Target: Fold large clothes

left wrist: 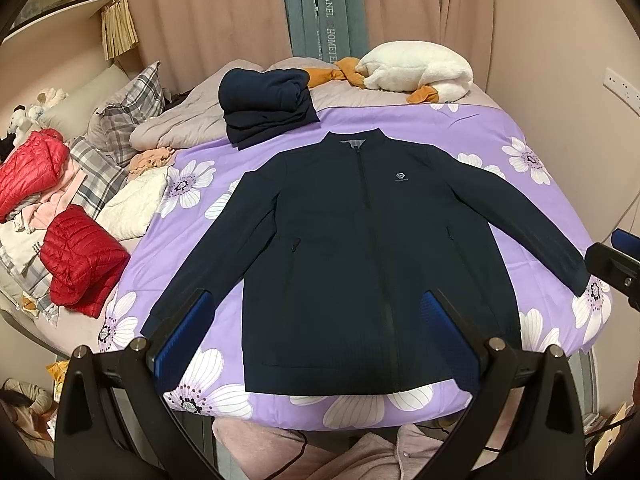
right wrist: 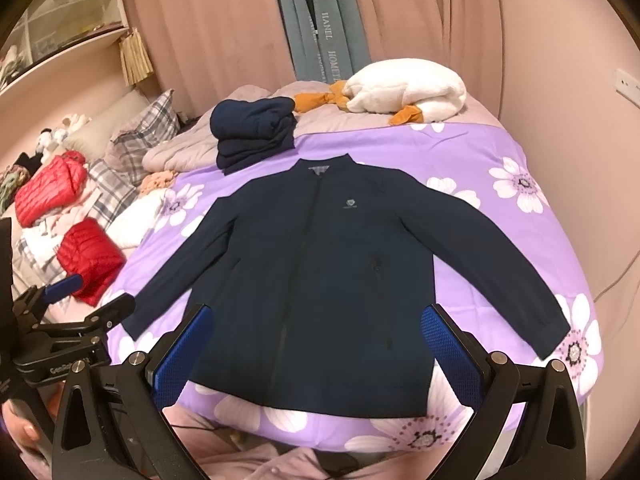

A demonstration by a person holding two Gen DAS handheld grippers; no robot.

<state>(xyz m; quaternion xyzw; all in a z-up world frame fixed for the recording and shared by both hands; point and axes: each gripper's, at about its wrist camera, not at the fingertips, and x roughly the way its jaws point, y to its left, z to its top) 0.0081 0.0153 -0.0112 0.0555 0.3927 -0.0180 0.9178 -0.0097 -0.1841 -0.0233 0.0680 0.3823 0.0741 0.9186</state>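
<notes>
A dark navy zip jacket (left wrist: 352, 248) lies flat, front up, on the purple flowered bedspread (left wrist: 520, 184), both sleeves spread out to the sides. It also shows in the right wrist view (right wrist: 320, 280). My left gripper (left wrist: 316, 312) is open and empty, held above the jacket's hem near the bed's front edge. My right gripper (right wrist: 316, 320) is open and empty, also above the hem. The right gripper shows at the right edge of the left wrist view (left wrist: 616, 264). The left gripper shows at the left of the right wrist view (right wrist: 80, 304).
A stack of folded navy clothes (left wrist: 268, 108) sits beyond the jacket's collar. A white plush goose (left wrist: 416, 72) lies at the far end. Red down jackets (left wrist: 80, 256), plaid pillows (left wrist: 128, 108) and loose clothes crowd the bed's left side. Curtains hang behind.
</notes>
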